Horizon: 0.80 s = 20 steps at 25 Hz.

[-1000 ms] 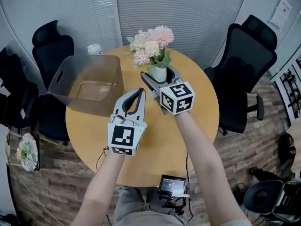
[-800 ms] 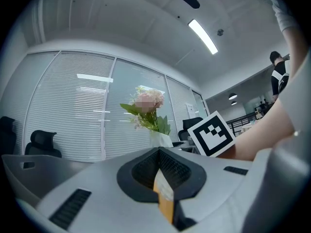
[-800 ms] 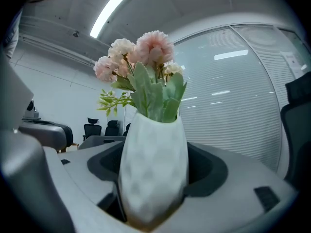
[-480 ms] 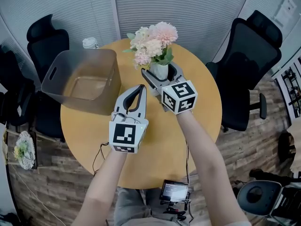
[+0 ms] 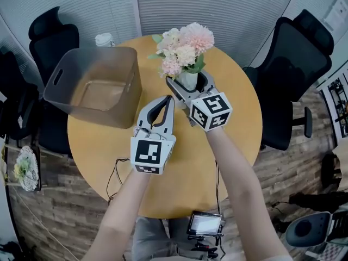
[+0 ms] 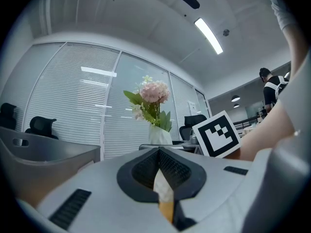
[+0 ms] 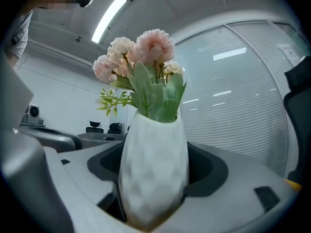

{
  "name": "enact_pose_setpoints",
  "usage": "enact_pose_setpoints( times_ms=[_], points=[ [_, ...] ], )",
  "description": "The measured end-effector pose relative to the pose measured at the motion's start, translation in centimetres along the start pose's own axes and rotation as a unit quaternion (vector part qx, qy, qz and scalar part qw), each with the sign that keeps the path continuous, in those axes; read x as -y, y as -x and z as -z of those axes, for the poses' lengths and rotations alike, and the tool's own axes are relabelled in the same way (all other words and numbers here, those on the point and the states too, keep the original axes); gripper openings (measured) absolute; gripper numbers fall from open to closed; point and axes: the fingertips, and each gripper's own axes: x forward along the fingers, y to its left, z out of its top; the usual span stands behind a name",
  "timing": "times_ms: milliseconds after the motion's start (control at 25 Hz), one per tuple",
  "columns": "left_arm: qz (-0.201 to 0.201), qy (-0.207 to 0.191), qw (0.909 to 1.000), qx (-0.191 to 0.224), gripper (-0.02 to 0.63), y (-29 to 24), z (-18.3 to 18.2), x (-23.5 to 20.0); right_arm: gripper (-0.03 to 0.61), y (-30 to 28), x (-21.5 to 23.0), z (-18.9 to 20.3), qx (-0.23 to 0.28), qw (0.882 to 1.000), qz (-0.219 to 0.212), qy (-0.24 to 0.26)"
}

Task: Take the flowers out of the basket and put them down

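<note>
A white vase (image 5: 188, 80) with pink and cream flowers (image 5: 184, 43) sits between the jaws of my right gripper (image 5: 188, 79), which is shut on it, at the far middle of the round wooden table (image 5: 234, 140). In the right gripper view the vase (image 7: 153, 171) fills the gap between the pads, with the flowers (image 7: 141, 52) above. I cannot tell whether its base touches the table. The grey basket (image 5: 89, 50) stands empty at the left. My left gripper (image 5: 163, 100) is shut and empty, just left of the vase; its jaws (image 6: 159, 171) meet, with the flowers (image 6: 150, 93) beyond them.
Black office chairs (image 5: 293, 64) ring the table, with another chair (image 5: 49, 37) at the left. A small white container (image 5: 104, 38) stands at the table's far edge behind the basket. A device with a screen (image 5: 205, 222) and a cable (image 5: 115, 173) hang at the near edge.
The head view has shifted a little. My right gripper keeps its hold on the vase and the left stays shut beside it; neither has clearly moved over the table.
</note>
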Motion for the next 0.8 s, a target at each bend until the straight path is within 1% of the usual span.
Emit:
enact_pose_setpoints(
  times_ms=[280,440,680,800],
  points=[
    [-0.011,0.007,0.9999,-0.004,0.003,0.1,2.1,-1.2,0.374,-0.3,0.0,2.2,0.009,1.0,0.008,-0.013],
    [-0.008,0.006,0.9999,-0.008,0.003,0.1,3.3,-1.4,0.374,-0.5,-0.1,4.1,0.0,1.0,0.008,-0.005],
    [-0.006,0.009,0.9999,-0.014,0.003,0.0,5.0,-1.6,0.374,-0.6,-0.3,6.4,-0.007,1.0,0.015,-0.015],
    [-0.008,0.013,0.9997,-0.017,0.003,0.0,5.9,-1.7,0.374,-0.6,-0.3,7.4,-0.016,1.0,0.018,-0.008]
  ],
)
